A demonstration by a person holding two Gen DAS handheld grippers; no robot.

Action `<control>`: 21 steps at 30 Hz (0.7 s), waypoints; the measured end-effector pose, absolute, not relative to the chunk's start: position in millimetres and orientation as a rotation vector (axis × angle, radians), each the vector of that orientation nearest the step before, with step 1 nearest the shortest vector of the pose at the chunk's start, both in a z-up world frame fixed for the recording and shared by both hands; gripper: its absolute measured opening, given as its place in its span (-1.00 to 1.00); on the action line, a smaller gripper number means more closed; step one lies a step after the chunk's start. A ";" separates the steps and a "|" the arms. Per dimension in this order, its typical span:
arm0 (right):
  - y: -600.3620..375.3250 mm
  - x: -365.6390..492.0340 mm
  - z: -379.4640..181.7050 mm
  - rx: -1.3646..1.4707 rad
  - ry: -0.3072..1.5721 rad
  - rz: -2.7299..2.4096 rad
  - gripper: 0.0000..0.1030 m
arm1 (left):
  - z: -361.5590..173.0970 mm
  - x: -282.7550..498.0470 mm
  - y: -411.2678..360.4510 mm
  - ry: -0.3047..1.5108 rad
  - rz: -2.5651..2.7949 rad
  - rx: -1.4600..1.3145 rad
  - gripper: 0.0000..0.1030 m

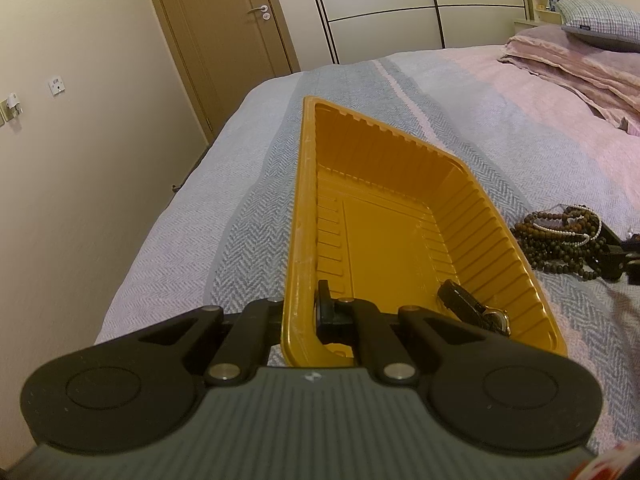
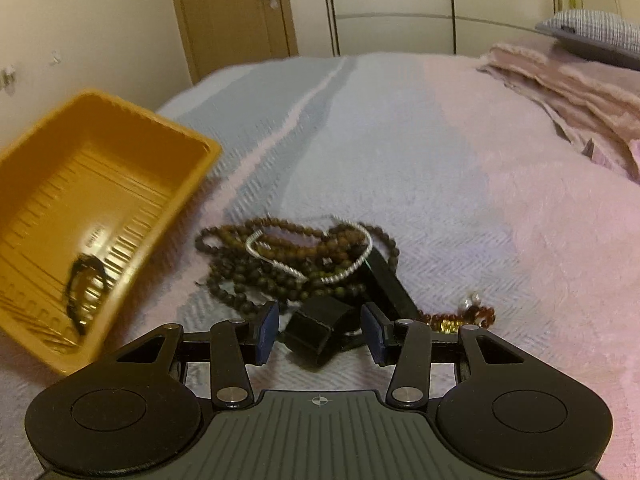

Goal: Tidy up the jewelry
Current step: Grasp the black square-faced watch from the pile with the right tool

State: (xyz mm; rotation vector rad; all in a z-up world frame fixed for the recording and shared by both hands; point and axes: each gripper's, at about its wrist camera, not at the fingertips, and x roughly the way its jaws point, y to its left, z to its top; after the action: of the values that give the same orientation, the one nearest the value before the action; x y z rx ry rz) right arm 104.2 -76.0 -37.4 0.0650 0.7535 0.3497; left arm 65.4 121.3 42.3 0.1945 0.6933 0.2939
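My left gripper [image 1: 300, 308] is shut on the near-left wall of an orange ribbed plastic tray [image 1: 304, 200] that rests on the bed. Inside its near corner lies a black-strapped watch [image 1: 476, 312], which shows blurred in the right wrist view [image 2: 86, 284]. To the right of the tray [image 2: 120, 104] sits a tangle of dark wooden bead strands [image 2: 280, 264] with a silver chain [image 2: 352, 268] across it. My right gripper [image 2: 320, 334] stands open low over the pile's near edge. A black band [image 2: 316, 332] lies between its blue pads with gaps on both sides. A reddish bead bracelet [image 2: 460, 318] lies just right.
The bedspread [image 2: 400, 140] is striped grey and pink. A folded pink blanket [image 2: 580, 96] and a checked pillow [image 1: 600, 20] lie at the far right. The bed's left edge drops off toward a wall and a brown door [image 1: 224, 40].
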 end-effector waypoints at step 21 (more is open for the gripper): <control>-90.7 84.5 -17.8 0.017 0.736 0.336 -0.54 | 40.8 64.0 121.2 0.692 0.294 0.190 -0.93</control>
State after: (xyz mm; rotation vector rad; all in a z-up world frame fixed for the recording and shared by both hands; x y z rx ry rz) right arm 84.5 -90.7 -17.8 0.0167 0.7360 0.3355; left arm 64.0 121.2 40.8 0.1895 0.6916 0.2938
